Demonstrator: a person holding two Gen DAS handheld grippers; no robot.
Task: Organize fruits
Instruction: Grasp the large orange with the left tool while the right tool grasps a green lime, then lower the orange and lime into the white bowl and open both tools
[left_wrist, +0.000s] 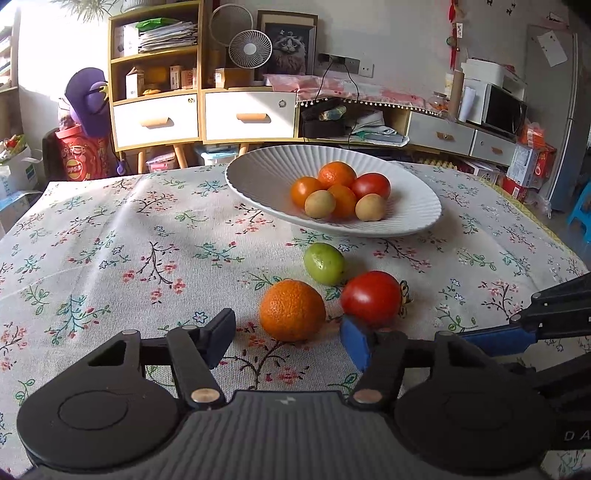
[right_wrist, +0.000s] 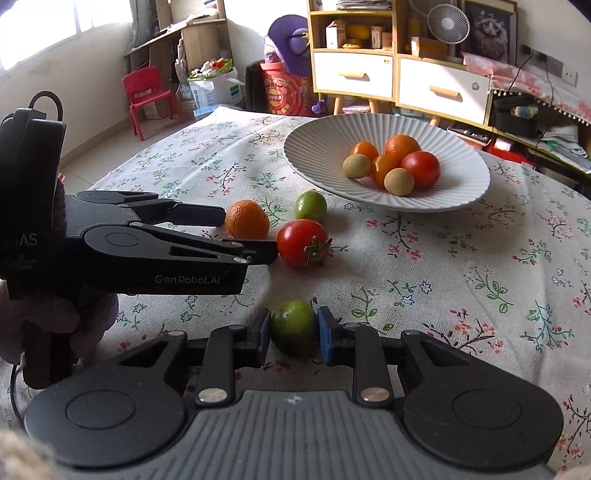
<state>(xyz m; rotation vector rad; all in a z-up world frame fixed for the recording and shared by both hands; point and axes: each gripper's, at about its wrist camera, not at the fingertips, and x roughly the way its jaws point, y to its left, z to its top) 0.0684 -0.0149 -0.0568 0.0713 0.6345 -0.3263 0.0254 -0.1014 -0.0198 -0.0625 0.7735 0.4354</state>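
Note:
A white ribbed bowl (left_wrist: 258, 168) (right_wrist: 465, 192) on the floral tablecloth holds several fruits: oranges, a red tomato and pale round fruits. In front of it lie an orange (left_wrist: 291, 310) (right_wrist: 246, 218), a red tomato (left_wrist: 371, 298) (right_wrist: 302, 243) and a green fruit (left_wrist: 324, 263) (right_wrist: 310, 205). My left gripper (left_wrist: 291, 341) (right_wrist: 251, 232) is open, its fingers on either side of the orange, the right finger next to the tomato. My right gripper (right_wrist: 293, 334) is shut on a second green fruit (right_wrist: 294, 326) low over the cloth; its arm shows in the left wrist view (left_wrist: 535, 321).
The floral tablecloth (left_wrist: 110, 240) (right_wrist: 461, 277) covers the table. Behind it stand wooden shelves with drawers (left_wrist: 159, 88) (right_wrist: 369, 59), a small fan (left_wrist: 250, 48), a microwave (left_wrist: 498, 107) and a red child's chair (right_wrist: 147, 96) on the floor.

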